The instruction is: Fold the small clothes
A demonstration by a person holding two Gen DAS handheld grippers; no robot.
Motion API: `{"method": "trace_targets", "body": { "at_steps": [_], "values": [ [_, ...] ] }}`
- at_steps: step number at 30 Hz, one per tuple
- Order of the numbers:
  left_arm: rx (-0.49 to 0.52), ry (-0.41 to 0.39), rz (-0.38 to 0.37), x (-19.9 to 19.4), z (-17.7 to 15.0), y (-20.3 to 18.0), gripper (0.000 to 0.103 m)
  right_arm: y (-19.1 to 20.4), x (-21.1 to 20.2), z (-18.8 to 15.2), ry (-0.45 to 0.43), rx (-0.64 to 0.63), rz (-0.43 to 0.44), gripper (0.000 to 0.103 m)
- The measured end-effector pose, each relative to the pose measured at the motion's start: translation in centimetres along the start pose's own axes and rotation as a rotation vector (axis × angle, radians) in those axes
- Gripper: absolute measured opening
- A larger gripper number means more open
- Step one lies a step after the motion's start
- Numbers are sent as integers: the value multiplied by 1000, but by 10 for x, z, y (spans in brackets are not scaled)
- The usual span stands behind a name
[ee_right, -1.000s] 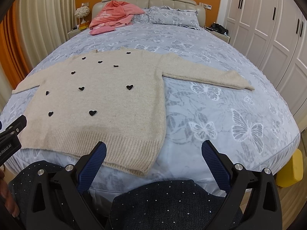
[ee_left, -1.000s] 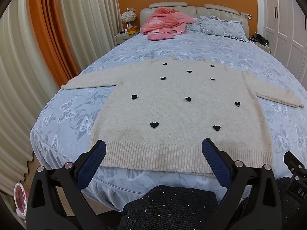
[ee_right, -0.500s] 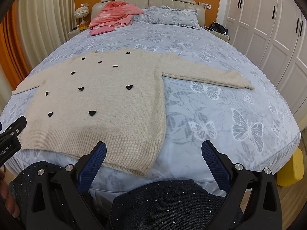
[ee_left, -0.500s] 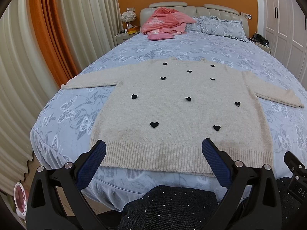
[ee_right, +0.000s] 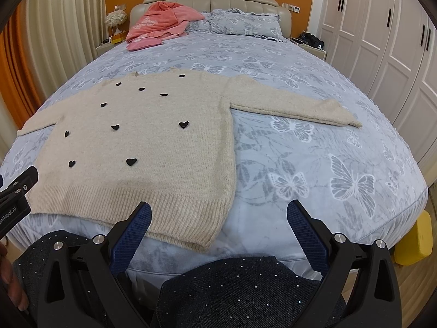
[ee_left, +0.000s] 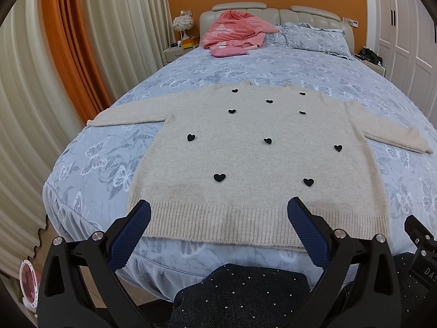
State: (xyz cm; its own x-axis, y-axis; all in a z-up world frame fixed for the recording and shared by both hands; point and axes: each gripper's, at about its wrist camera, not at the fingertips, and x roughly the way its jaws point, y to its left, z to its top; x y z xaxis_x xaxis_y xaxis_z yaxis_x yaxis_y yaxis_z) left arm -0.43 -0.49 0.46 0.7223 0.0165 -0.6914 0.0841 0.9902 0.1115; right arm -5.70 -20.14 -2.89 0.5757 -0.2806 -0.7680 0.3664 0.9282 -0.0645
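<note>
On butterfly-print bedspread [ee_left: 114, 164]: fuzzy beige knit sweater [ee_left: 259, 164] flat, ribbed hem; left gripper [ee_left: 218, 216], right gripper [ee_right: 218, 216] spread, empty

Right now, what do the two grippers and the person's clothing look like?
Both the left gripper and right gripper have black angular frames with silver bolts and blue, textured fingers. The left gripper's body carries white lettering. The person wears dark trousers dotted with small studs.

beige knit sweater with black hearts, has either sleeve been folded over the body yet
No, the beige knit sweater with black hearts lies flat on the blue butterfly-print bedspread, both sleeves spread outward.
</note>
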Motion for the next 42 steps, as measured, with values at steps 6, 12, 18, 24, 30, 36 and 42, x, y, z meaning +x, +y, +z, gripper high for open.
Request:
{"method": "trace_targets", "body": {
  "at_steps": [6,12,18,24,30,36,42],
  "values": [
    [0,0,0,0,0,0,98,0,0,0,0,1,1,98],
    [0,0,0,0,0,0,98,-1,0,0,0,2,2,98],
    [0,0,1,0,0,-1,98,-1,0,0,0,3,2,98],
    [0,1,1,0,0,-1,98,-1,0,0,1,3,3,98],
    [-1,2,0,0,-1,-1,98,-3,3,0,16,14,10,98],
    [-14,35,-15,4,0,3,98,-41,19,13,93,181,143,98],
    [-34,55,-41,12,7,2,98,-143,66,67,54,284,-39,98]
  ]
}}
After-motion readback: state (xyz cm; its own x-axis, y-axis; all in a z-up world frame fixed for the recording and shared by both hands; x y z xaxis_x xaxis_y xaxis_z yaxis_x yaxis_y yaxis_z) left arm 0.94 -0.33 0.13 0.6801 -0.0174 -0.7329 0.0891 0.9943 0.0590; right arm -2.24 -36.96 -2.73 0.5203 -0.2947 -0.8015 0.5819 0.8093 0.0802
